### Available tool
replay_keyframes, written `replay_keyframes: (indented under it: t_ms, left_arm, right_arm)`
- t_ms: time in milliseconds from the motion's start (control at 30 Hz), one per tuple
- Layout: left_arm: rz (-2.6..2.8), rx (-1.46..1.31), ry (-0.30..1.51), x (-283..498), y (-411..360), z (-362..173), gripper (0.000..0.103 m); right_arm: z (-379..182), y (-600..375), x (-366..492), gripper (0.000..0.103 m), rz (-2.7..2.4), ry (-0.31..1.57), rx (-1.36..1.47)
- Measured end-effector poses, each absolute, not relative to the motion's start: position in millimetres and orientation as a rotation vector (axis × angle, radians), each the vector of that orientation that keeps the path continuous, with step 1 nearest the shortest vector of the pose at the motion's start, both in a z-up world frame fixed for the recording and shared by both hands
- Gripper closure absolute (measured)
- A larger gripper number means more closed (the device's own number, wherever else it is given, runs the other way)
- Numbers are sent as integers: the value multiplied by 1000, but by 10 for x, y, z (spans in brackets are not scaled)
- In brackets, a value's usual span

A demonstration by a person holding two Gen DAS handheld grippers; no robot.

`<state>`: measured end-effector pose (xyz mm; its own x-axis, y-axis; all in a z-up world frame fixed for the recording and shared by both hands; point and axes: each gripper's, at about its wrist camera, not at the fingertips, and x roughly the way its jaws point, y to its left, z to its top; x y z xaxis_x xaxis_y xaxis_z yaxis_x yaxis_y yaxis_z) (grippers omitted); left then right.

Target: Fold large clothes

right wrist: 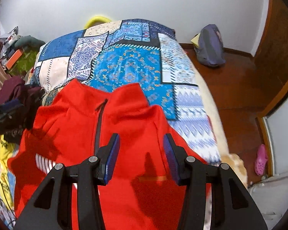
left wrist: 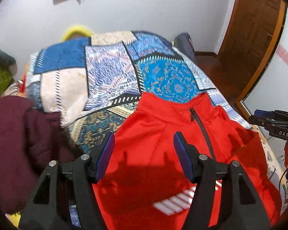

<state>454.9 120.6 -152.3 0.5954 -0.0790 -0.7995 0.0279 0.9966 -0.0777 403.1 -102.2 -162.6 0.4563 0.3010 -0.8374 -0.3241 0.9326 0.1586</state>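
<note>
A red zip-neck fleece jacket [left wrist: 153, 115] lies spread front-up on the patchwork bedspread [left wrist: 109, 71], collar toward the far side. Its dark zipper [left wrist: 201, 126] is shut and a white striped logo [left wrist: 174, 197] shows near my left gripper [left wrist: 144, 136]. That gripper hangs open above the jacket's chest with nothing between its blue pads. In the right wrist view the same jacket [right wrist: 76, 130] fills the foreground. My right gripper [right wrist: 141, 136] hovers open over its right shoulder side, empty. The jacket's lower part is hidden behind both grippers.
A maroon garment [left wrist: 15, 134] is heaped at the bed's left, with a yellow garment [right wrist: 3, 153] below it. The bedspread [right wrist: 128, 65] ends at the right over a wooden floor with a grey backpack [right wrist: 211, 46] and a pink shoe [right wrist: 261, 159]. A wooden door [left wrist: 249, 38] stands right.
</note>
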Motion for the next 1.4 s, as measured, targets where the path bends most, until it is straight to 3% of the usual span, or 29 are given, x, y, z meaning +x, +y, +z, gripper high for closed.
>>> replay_keyframes:
  t_ms: [300, 533, 633, 700, 767, 833, 1100, 1400]
  left_arm:
    - [-31, -27, 1052, 5184, 1274, -2168, 40]
    - [-46, -42, 1040, 5374, 1343, -2399, 40]
    - [-80, 13, 1009, 5345, 1255, -2395, 52]
    - [-108, 27, 997, 5327, 1202, -2381, 74]
    - [-116, 48, 994, 5311, 1130, -2365, 85]
    - [-94, 78, 1003, 5292, 1060, -2337, 94]
    - [-122, 43, 968, 4963, 1005, -1878, 97]
    - [-251, 82, 891, 4077, 644, -1263, 98]
  right_arm:
    - [-2086, -595, 4626, 60, 452, 1082, -52]
    - [-2470, -558, 4942, 60, 445, 1129, 63]
    - [-2503, -581, 4958, 60, 462, 1130, 87]
    - [-2495, -576, 4931, 71, 495, 1125, 91]
    - [-2486, -546, 4904, 96, 516, 1124, 85]
    - [-2452, -500, 4851, 100, 506, 1116, 41]
    - [-1940, -518, 4343, 102, 539, 1032, -60]
    - [-1411, -860, 3815, 101, 531, 957, -82]
